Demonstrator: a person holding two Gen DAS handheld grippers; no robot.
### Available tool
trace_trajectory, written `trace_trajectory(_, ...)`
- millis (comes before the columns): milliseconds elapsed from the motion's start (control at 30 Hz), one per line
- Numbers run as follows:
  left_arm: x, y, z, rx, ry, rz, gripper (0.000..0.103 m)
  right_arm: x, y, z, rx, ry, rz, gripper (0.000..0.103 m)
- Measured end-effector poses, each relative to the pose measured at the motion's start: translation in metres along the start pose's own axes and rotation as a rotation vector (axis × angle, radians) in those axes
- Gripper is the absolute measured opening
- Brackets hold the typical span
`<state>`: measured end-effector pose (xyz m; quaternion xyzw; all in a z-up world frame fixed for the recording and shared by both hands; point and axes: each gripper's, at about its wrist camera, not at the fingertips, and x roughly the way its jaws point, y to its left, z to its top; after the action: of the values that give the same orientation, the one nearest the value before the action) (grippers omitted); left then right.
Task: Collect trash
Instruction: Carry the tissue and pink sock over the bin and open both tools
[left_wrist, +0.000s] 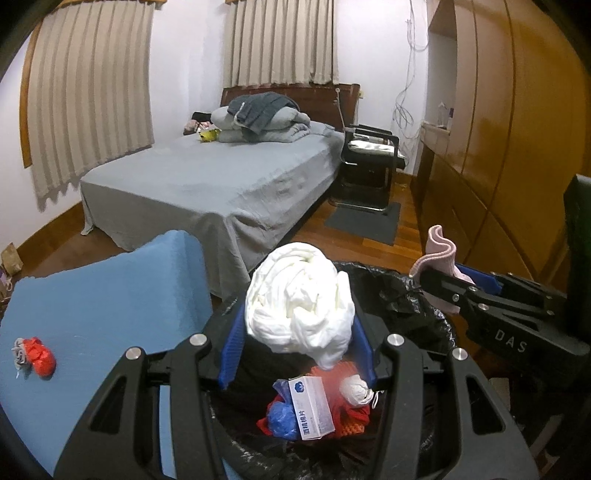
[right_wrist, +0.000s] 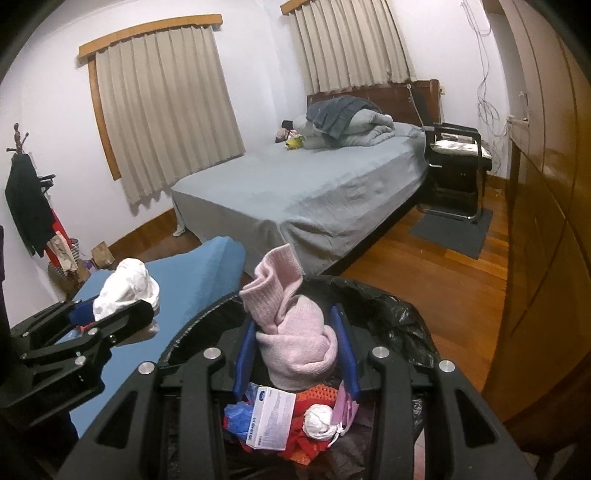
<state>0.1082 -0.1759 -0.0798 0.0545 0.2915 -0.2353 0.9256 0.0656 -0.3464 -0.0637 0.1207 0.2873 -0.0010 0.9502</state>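
Note:
My left gripper (left_wrist: 299, 332) is shut on a crumpled white cloth (left_wrist: 299, 306) and holds it over the bin with a black liner (left_wrist: 406, 291). My right gripper (right_wrist: 297, 343) is shut on a pink knitted cloth (right_wrist: 295, 328) above the same bin (right_wrist: 391, 306). Inside the bin lie a white box with blue print (left_wrist: 312, 410), a blue bag (left_wrist: 280, 417), red pieces and a white wad (left_wrist: 356, 391). A red and grey scrap (left_wrist: 35, 356) lies on the blue mat (left_wrist: 103, 295) at the left.
A bed with grey sheet (left_wrist: 221, 184) stands behind the bin. A black chair (left_wrist: 369, 162) on a dark rug sits by the bed. A wooden wardrobe (left_wrist: 498, 129) runs along the right. A coat stand and bags (right_wrist: 33, 206) are at the far left.

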Motion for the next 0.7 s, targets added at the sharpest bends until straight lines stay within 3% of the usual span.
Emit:
trace_trajectory(333, 0.031, -0.001, -0.005, 0.006, 0.04, -0.015, 0.049, 0.026, -0.017, -0.005, 0.021, 0.035, -0.008, 0.039)
trace_trajectory(700, 0.055, 0.008, -0.009, -0.011, 0.086, -0.022, 0.068, 0.046, -0.032, -0.011, 0.031, 0.063, -0.036, 0.055)
